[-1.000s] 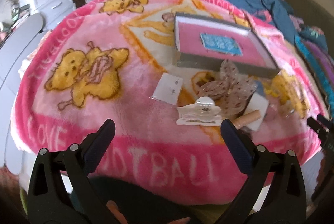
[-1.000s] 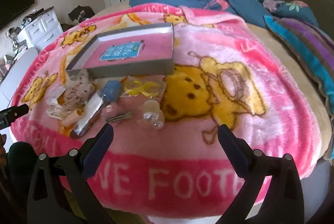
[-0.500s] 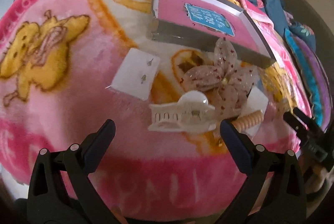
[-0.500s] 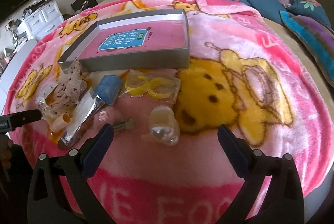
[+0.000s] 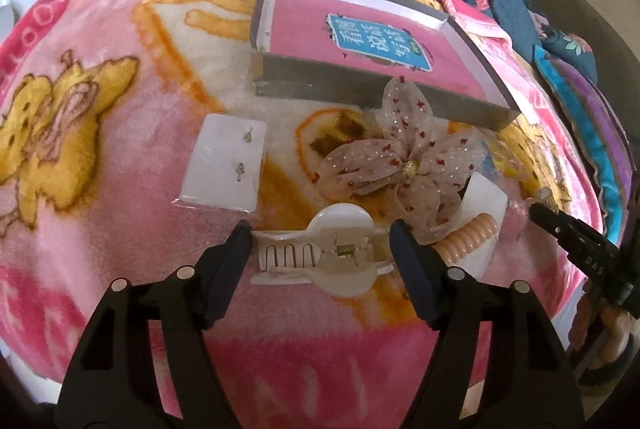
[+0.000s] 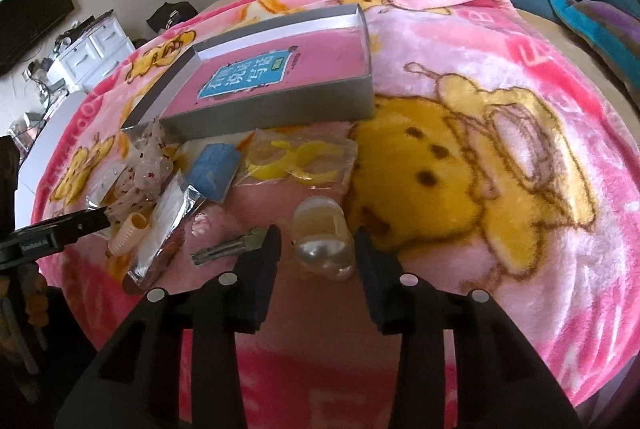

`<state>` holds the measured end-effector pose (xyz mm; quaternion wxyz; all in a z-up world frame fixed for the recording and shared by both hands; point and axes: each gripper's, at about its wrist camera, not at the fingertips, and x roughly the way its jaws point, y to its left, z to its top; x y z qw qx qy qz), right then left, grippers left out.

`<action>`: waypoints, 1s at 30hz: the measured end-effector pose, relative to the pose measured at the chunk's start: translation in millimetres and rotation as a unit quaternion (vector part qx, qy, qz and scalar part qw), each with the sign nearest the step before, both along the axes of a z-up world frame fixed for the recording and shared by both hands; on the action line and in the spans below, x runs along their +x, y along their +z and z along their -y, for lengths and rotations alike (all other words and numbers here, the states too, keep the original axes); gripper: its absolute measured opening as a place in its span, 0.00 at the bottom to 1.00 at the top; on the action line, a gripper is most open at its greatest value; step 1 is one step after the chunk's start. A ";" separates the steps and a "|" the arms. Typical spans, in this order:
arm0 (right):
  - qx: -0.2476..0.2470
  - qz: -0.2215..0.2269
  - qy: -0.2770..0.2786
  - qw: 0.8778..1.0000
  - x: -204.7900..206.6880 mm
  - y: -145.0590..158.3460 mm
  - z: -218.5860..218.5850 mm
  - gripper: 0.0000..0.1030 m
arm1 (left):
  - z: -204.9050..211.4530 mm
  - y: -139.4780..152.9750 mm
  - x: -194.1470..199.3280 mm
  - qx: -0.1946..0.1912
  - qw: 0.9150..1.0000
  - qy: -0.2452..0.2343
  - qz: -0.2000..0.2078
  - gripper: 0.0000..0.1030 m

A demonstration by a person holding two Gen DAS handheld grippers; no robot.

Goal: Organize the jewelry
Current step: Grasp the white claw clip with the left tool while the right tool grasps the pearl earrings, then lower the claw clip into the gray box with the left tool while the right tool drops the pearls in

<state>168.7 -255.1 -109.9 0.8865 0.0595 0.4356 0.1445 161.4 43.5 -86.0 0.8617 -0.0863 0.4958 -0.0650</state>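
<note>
L gripper (image 5: 320, 241) jaws have just been closing; white claw hair clip (image 5: 320, 253) lies crosswise btwn the tips on the pink blanket (image 5: 100, 229), both pads touching its ends. R gripper (image 6: 316, 249) also just closing, clear clip w/ pearl (image 6: 322, 243) btwn tips, pads right at its sides. Grey box (image 6: 280, 109) sits beyond both.

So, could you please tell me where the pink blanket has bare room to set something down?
Bare patches: the bear print right of the clear pearl hair clip, and the blanket left of the white earring card. It is crowded below the grey box, around the sheer flower bow and white claw clip.
</note>
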 end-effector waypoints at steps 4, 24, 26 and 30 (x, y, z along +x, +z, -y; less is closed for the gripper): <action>-0.003 0.017 -0.008 1.000 -7.2 8.3 7.7 0.30 | -5.6 12.6 -6.9 -0.010 1.000 0.001 0.012 0.61; 0.012 0.089 -0.001 0.996 29.0 80.8 3.2 0.27 | -5.6 79.3 60.5 -0.003 0.998 -0.006 0.066 0.61; 0.009 0.096 0.003 0.995 41.6 86.5 -3.5 0.27 | -2.9 79.8 76.0 -0.002 0.998 -0.008 0.066 0.61; 0.010 0.096 0.008 0.995 68.5 90.6 -15.6 0.27 | 3.1 72.3 102.2 0.005 0.998 -0.013 0.061 0.61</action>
